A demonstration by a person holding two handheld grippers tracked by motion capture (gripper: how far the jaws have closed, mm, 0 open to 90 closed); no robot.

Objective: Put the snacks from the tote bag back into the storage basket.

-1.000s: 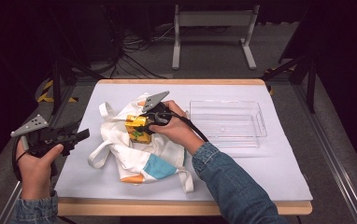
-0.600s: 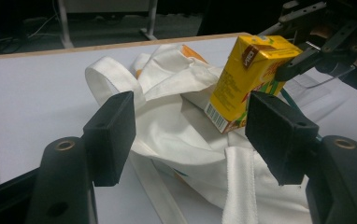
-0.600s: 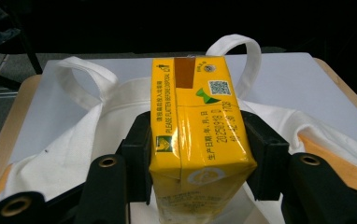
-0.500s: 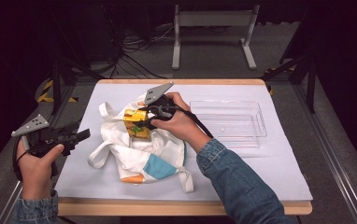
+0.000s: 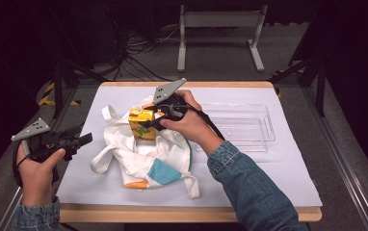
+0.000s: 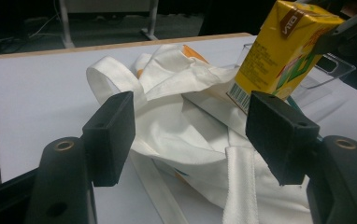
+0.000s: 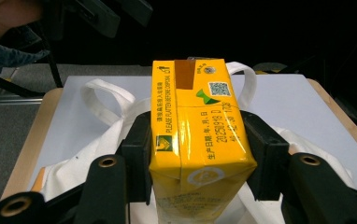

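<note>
A yellow drink carton (image 5: 142, 123) hangs just above a crumpled white cloth bag (image 5: 141, 151) in the middle of the white table mat. My right gripper (image 5: 147, 123) is shut on it, one black pad on each long side; the right gripper view has the carton (image 7: 197, 135) squeezed between both pads. Off the table's left edge my left gripper (image 5: 83, 140) stands open, level and pointing toward the bag, with nothing between its pads. Its own view looks past the open jaws at the bag (image 6: 190, 130) and the lifted carton (image 6: 284, 51).
A clear plastic tray (image 5: 242, 126) lies on the mat to the right of the bag. The bag's white straps (image 5: 102, 161) trail toward the left and front. A metal stand (image 5: 218, 33) is on the floor behind the table.
My right gripper has risen with the carton, lifting it out of the bag's folds. The left gripper has stayed where it was.
</note>
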